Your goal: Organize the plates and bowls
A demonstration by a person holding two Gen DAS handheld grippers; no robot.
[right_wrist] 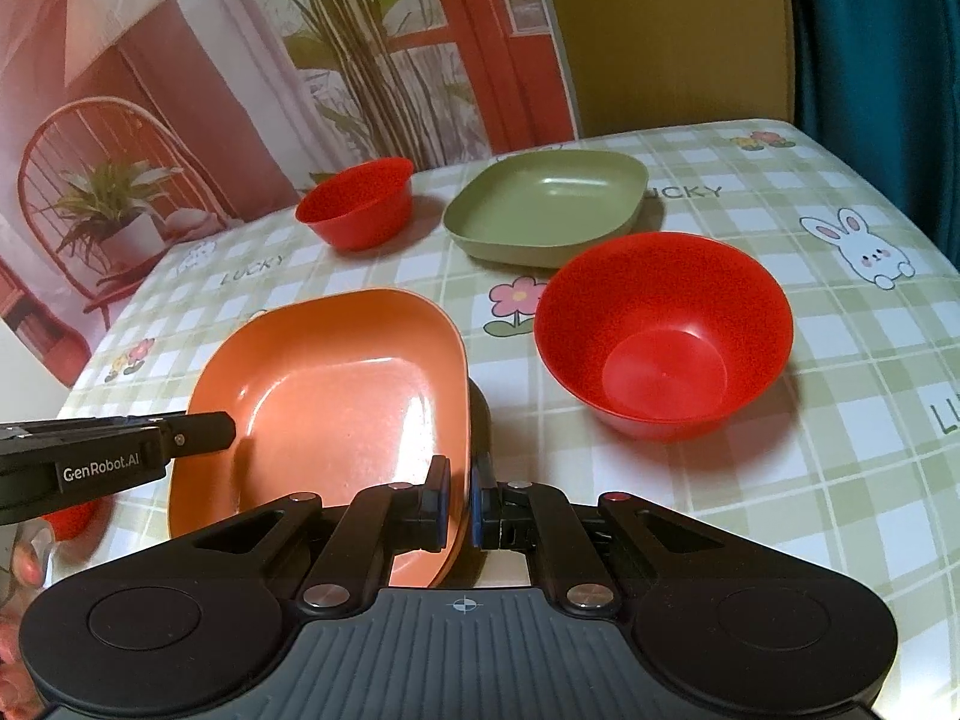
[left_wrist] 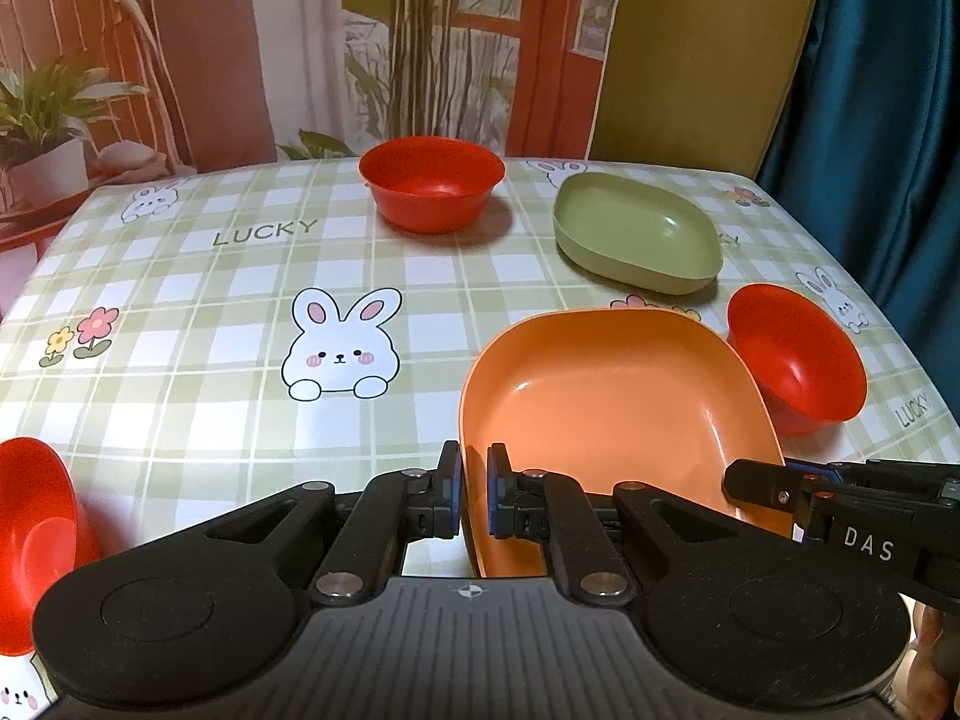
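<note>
An orange square plate (left_wrist: 612, 414) is held between both grippers, a little above the table. My left gripper (left_wrist: 474, 492) is shut on its left rim. My right gripper (right_wrist: 459, 504) is shut on its right rim; the plate shows in the right wrist view (right_wrist: 336, 384) too. A green square plate (left_wrist: 636, 228) lies at the back right, also in the right wrist view (right_wrist: 546, 204). Red bowls stand at the back (left_wrist: 432, 180), at the right (left_wrist: 798, 354) and at the near left (left_wrist: 36, 534). In the right wrist view the near red bowl (right_wrist: 660, 330) sits right of the orange plate.
The table (left_wrist: 210, 300) has a green checked cloth with rabbits. A backdrop with a plant and chair picture hangs behind it. A teal curtain (left_wrist: 888, 90) hangs at the right. The table's right edge is close to the right red bowl.
</note>
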